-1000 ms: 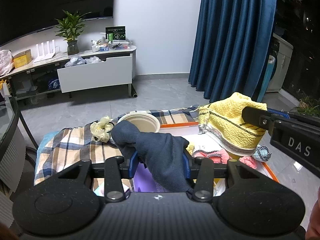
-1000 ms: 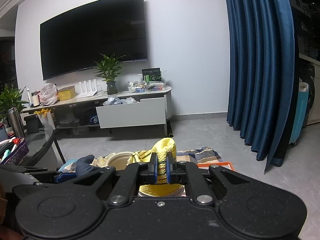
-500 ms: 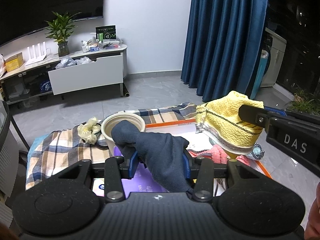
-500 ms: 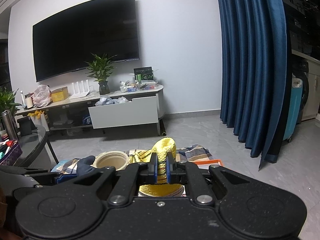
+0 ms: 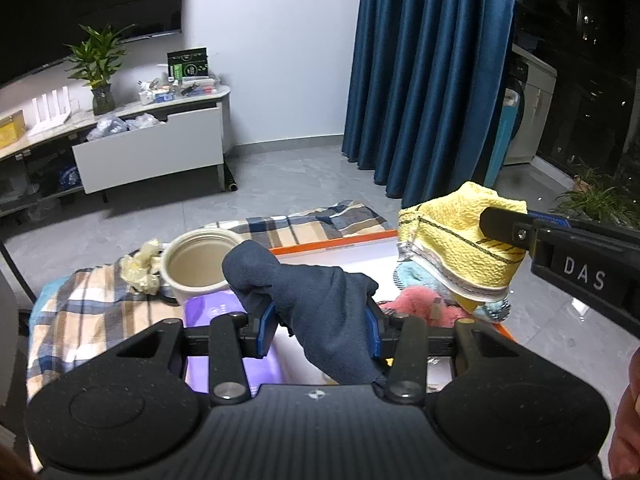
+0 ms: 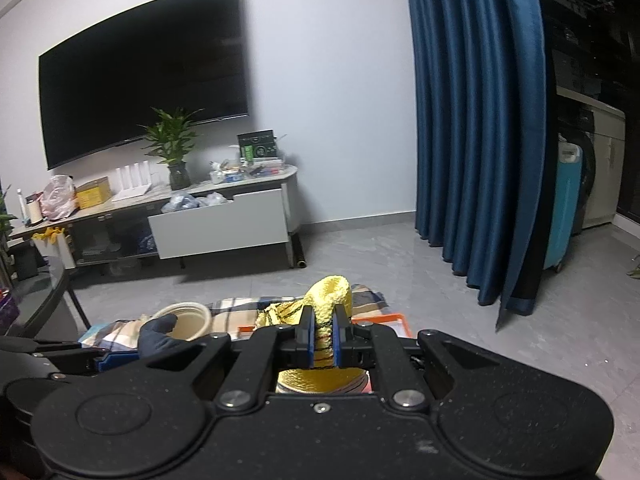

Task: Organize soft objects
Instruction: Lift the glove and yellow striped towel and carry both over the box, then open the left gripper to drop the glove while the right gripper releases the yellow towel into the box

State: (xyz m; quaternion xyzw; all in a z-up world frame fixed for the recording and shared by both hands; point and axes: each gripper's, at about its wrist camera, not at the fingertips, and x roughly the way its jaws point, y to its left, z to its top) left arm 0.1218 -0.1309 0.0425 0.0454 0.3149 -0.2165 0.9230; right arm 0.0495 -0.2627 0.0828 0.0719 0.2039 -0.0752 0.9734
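Both the left gripper (image 5: 318, 330) and the right gripper (image 6: 323, 340) have speckled matte-black bodies, blue finger pads, silver screws, and white "DAS" lettering on one side.

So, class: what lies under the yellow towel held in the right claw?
Under the yellow towel, a pink cloth and a blue knitted item show in the orange-rimmed tray; the towel hides the rest.

light: dim, cool indoor | glare: none | focus: mostly sharp | edges: strong fisheye bending, dark corners

"DAS" on the right gripper (image 5: 505, 225) body
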